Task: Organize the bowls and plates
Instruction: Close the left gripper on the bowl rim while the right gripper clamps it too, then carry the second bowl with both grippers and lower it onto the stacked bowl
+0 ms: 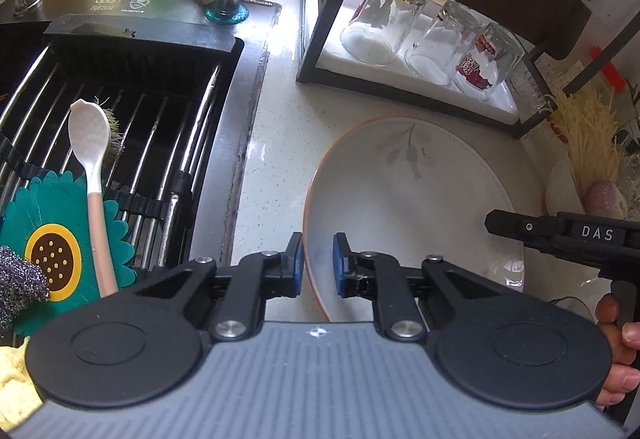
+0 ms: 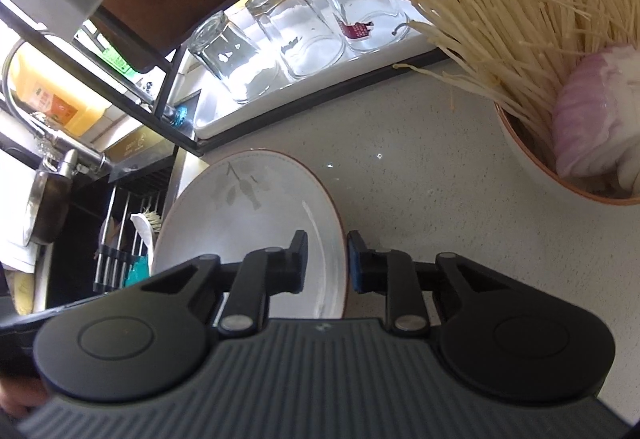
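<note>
1. Left gripper (image 1: 317, 264) and right gripper (image 2: 327, 262) are each straddling opposite rims of the white leaf-print plate (image 1: 412, 191) lying on the bench (image 1: 276, 127); jaws narrowed, though a firm clamp is unclear.
2. Risk: the thin rim is likely slipping out if one side lifts first.
3. The glass rack (image 1: 320, 39) is crowding the plate's far edge, and the mushroom bowl (image 2: 560, 167) is sitting near the right gripper; the sink edge (image 1: 236, 167) is bordering the plate's left side.

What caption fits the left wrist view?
Left gripper straddles the near rim of the leaf-print plate on the counter, right gripper alongside.
</note>
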Tool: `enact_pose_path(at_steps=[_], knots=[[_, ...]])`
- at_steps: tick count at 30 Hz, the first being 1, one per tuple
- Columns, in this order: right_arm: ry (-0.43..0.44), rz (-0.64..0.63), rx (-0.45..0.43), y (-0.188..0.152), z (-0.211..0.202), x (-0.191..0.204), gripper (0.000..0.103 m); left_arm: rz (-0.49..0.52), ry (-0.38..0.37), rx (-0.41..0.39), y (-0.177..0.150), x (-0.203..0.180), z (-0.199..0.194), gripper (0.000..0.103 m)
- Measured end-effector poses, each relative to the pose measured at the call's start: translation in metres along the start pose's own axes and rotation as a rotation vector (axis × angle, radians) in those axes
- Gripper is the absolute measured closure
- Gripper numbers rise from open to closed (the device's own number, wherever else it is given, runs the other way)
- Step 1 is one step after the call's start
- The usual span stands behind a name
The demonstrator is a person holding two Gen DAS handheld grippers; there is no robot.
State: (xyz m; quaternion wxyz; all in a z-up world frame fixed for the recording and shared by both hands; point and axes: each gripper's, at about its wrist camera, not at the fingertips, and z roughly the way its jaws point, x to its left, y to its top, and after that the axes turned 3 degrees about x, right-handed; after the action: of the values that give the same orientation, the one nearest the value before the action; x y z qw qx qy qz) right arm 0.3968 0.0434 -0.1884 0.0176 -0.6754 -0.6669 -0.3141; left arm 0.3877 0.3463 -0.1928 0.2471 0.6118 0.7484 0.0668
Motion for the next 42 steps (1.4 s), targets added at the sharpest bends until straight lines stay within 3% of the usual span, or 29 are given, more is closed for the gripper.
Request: enact_pose_path(at_steps=[16,28,42], knots=[[-0.013,-0.020,-0.087,-0.005,-0.047,0.011,0.079,-0.004,-0.049,-0.043,-0.005,-0.022,-0.049,0.086],[-0.005,0.012,-0.149,-0.035,-0.102,0.003,0.079,0.070,-0.084,-0.079,-0.021,-0.055,-0.089,0.086],[-0.133,0.025,-0.160,-0.082,-0.147,-0.037,0.079,0.149,-0.145,0.012,-0.073,-0.110,-0.081,0.086]])
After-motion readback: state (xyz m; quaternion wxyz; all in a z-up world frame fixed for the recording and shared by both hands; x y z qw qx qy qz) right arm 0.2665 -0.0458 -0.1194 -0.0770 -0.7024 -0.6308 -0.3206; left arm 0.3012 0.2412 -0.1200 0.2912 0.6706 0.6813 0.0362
